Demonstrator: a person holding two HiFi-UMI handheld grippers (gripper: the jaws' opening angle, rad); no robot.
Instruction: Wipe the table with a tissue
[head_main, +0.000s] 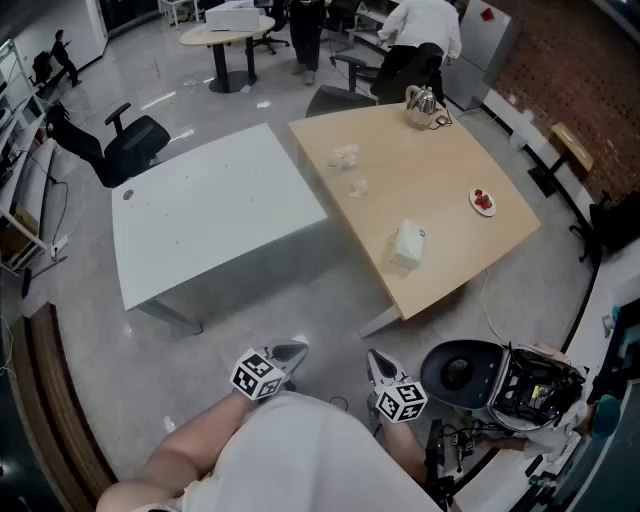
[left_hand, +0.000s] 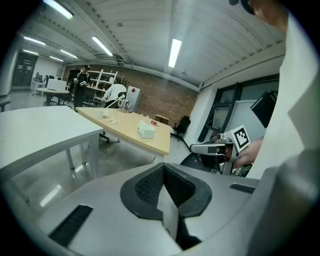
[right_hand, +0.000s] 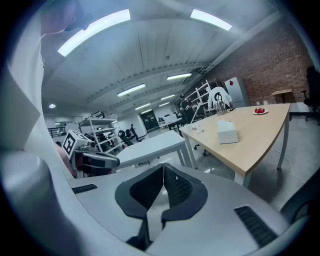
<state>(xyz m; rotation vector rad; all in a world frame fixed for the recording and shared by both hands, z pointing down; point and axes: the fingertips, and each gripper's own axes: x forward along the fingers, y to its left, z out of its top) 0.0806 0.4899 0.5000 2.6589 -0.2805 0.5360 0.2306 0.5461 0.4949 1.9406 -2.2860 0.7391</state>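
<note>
A white tissue box (head_main: 408, 244) lies on the wooden table (head_main: 450, 170), near its front corner. Two crumpled tissues (head_main: 344, 155) rest farther back on the same top. Both grippers hang low by my body, well short of the table. My left gripper (head_main: 292, 351) is shut with nothing between its jaws, and my right gripper (head_main: 376, 360) is shut and empty too. In the left gripper view the shut jaws (left_hand: 163, 172) face the tissue box (left_hand: 146, 131) from afar. The right gripper view shows the shut jaws (right_hand: 163, 184) and the tissue box (right_hand: 227, 131) at the right.
A white table (head_main: 210, 210) stands left of the wooden one, with a floor gap between. A plate of strawberries (head_main: 483, 201) and a kettle (head_main: 424, 105) sit on the wooden top. Office chair (head_main: 130, 145) at far left; a black machine (head_main: 460, 372) on the floor at my right. People stand in the background.
</note>
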